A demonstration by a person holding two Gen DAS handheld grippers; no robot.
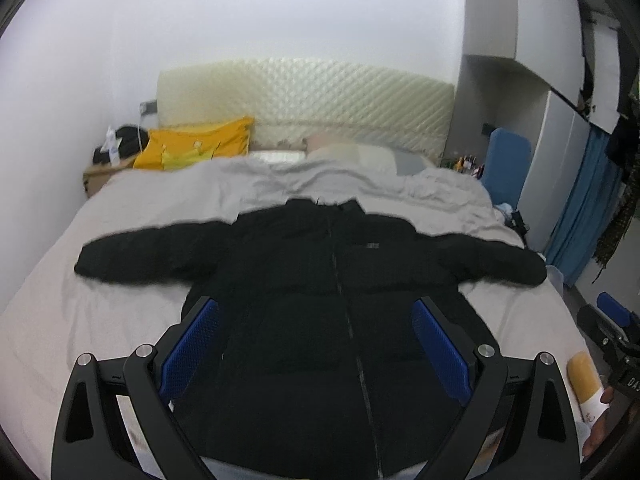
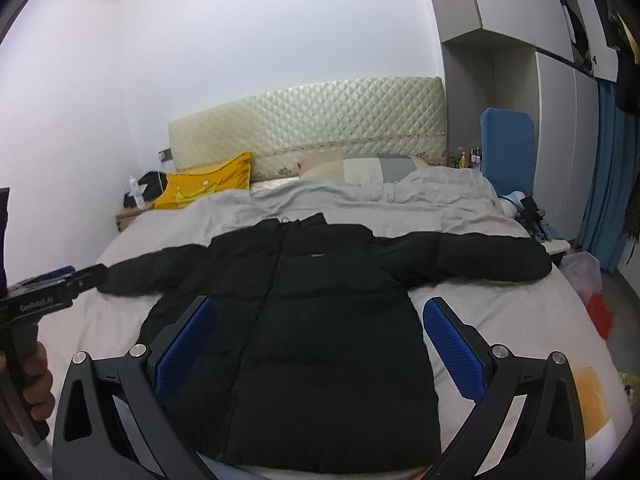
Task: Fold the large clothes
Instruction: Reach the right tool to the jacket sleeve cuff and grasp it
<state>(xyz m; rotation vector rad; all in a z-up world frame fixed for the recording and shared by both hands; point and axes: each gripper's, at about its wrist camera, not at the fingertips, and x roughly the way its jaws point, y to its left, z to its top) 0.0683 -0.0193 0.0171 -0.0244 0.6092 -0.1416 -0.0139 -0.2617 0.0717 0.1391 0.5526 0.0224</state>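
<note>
A black puffer jacket [image 1: 320,280] [image 2: 304,300] lies flat on the bed, front up and zipped, collar toward the headboard, both sleeves spread out sideways. My left gripper [image 1: 316,320] hangs open above the jacket's lower body, nothing between its blue pads [image 1: 192,344]. My right gripper [image 2: 320,320] is also open above the hem area, its right pad [image 2: 452,344] over the sheet beside the jacket. The left gripper's body [image 2: 48,292] and the hand holding it show at the left edge of the right wrist view.
The bed [image 1: 60,312] has a grey sheet and rumpled grey duvet [image 2: 360,196] near the quilted headboard [image 2: 312,120]. A yellow pillow [image 1: 192,144] sits at the far left. A blue chair [image 2: 508,148], wardrobe [image 2: 560,140] and bags [image 2: 592,288] stand right of the bed.
</note>
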